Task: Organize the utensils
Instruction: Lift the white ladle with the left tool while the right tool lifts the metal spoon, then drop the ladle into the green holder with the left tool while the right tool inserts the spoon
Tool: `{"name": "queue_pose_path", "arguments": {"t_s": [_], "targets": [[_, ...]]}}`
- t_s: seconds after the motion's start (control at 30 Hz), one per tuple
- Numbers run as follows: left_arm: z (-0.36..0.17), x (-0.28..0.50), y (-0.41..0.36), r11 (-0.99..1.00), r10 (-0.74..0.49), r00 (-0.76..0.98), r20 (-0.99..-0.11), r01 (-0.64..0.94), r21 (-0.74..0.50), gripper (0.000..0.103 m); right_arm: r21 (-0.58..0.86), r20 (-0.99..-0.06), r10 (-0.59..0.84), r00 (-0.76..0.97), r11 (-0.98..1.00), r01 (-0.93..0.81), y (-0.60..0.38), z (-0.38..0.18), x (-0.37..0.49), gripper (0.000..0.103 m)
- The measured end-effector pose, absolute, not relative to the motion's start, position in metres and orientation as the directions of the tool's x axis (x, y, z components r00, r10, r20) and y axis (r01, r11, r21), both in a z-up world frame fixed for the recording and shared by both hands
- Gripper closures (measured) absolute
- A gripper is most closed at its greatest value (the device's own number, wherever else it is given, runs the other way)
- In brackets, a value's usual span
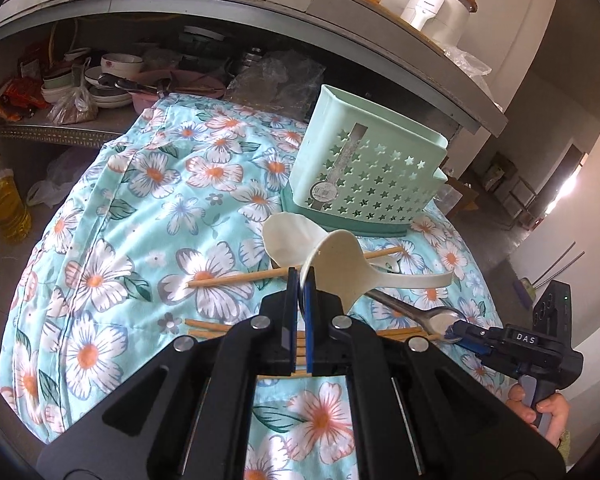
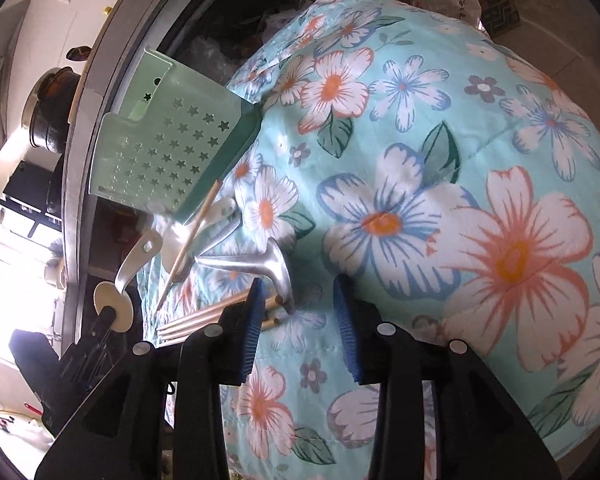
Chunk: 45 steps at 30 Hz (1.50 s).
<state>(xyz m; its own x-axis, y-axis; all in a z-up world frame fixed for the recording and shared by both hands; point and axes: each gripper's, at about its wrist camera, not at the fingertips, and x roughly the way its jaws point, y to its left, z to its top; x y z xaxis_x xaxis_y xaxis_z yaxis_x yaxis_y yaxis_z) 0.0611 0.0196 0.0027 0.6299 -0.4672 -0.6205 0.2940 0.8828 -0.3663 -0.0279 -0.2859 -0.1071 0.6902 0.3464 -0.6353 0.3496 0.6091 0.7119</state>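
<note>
My left gripper (image 1: 299, 278) is shut on the rim of a cream plastic ladle (image 1: 336, 264) and holds it above the floral cloth (image 1: 140, 208); the ladle also shows in the right wrist view (image 2: 114, 300). A second cream spoon (image 1: 290, 240) lies behind it. A mint green utensil holder (image 1: 364, 168) with star holes stands at the back; it shows tilted in the right wrist view (image 2: 168, 152). My right gripper (image 2: 300, 312) is open around the bowl of a metal spoon (image 2: 260, 264), low on the cloth. Wooden chopsticks (image 2: 208, 316) lie beside it.
A shelf (image 1: 80, 128) under the counter holds bowls and bags. A bottle of oil (image 1: 4, 200) stands on the floor at left. A white appliance (image 1: 432, 8) sits on the counter. One loose chopstick (image 1: 236, 278) lies across the cloth.
</note>
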Motion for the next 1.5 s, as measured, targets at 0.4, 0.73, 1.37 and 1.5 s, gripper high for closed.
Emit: {"name": "queue_pose_path", "arguments": {"t_s": [0.4, 0.73, 1.37, 1.5], "targets": [[0.086, 0.059, 0.05, 0.911, -0.403, 0.798, -0.447, 0.303, -0.28, 0.102, 0.478, -0.594, 0.04, 0.803, 0.821, 0.313, -0.287, -0.032, -0.039, 0.1], [0.151, 0.098, 0.009, 0.953, -0.163, 0.914, -0.371, 0.243, 0.18, 0.102, 0.354, -0.561, -0.079, 0.824, 0.877, 0.325, -0.288, -0.006, -0.06, 0.1], [0.144, 0.164, -0.043, 0.896, -0.364, 0.807, -0.465, 0.44, 0.062, 0.053, 0.287, -0.516, -0.126, 0.847, 0.906, 0.31, -0.284, 0.004, -0.072, 0.1], [0.149, 0.156, -0.02, 0.909, -0.406, 0.819, -0.405, 0.409, -0.084, 0.046, 0.269, -0.471, -0.145, 0.87, 0.916, 0.298, -0.286, 0.023, -0.074, 0.1]]}}
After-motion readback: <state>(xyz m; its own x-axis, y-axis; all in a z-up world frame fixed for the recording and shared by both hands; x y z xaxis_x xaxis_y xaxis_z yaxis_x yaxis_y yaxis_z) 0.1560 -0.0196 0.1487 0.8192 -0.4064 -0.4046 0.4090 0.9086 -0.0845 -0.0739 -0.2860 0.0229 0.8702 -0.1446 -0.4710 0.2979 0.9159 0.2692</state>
